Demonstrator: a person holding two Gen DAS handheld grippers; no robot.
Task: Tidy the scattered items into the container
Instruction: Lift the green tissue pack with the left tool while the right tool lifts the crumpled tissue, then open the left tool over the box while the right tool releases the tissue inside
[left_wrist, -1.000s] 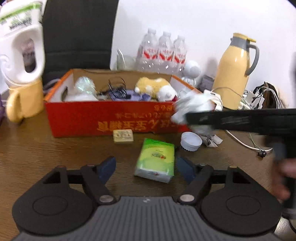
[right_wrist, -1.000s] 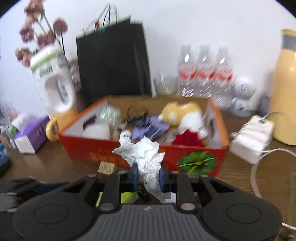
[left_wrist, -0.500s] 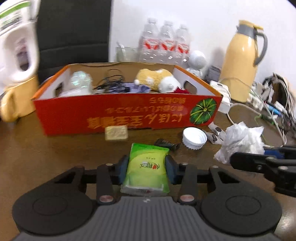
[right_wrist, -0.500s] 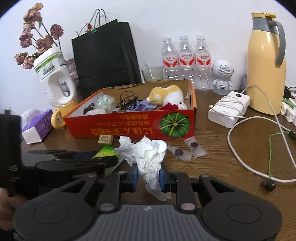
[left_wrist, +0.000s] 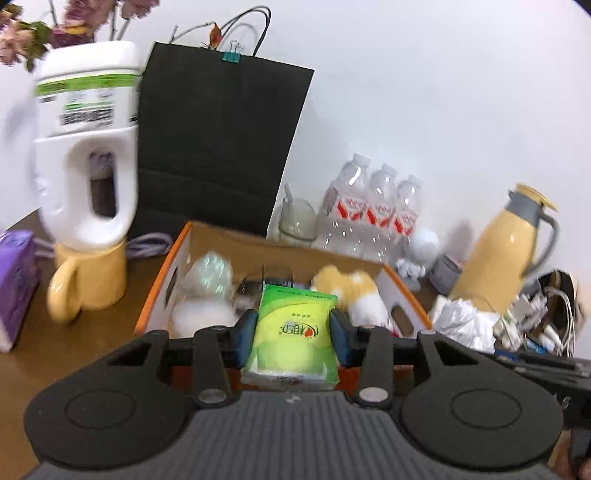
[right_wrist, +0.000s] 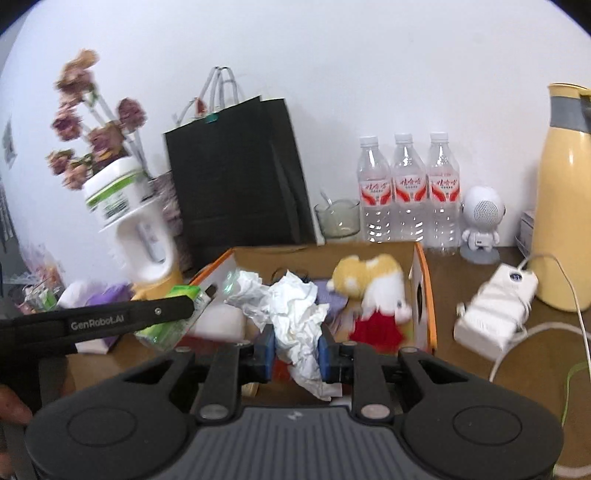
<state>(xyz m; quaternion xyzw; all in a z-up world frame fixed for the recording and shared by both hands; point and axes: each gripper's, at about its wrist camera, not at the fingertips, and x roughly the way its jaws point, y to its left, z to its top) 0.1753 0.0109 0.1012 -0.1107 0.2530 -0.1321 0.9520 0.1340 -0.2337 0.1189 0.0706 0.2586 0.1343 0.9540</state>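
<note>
**Both tongs loaded, over the near edge of the box**

The left tongs (left_wrist: 293, 334) are closed on a green tissue pack (left_wrist: 293, 332), pinched across its sides between the blue pads, and held up off the tabletop (left_wrist: 110, 321) just at the near wall of the box (left_wrist: 162, 280). The right tongs (right_wrist: 295, 349) are closed too, gripping a crumpled wad of white paper (right_wrist: 295, 317) that bulges above and trails below the pads. From the right wrist view the paper hangs over the box's near side, with the left tongs reaching in from the left beside it.

The box already holds a plush toy (right_wrist: 373, 284), some cable and a few pale things I can't make out through the blur. Behind it stand a black bag (right_wrist: 236, 177), three bottles (right_wrist: 406, 192) and a yellow flask (right_wrist: 565, 206); a white charger (right_wrist: 495, 310) lies to the right.

This looks like the carry-and-drop step, two items at once. Next, each pair of tongs should travel a little farther in so its load is clearly past the near wall, then open. The two sit close together, so I'd stagger the releases or keep them apart. The paper is light and may cling to a pad; the pack should fall cleanly.
</note>
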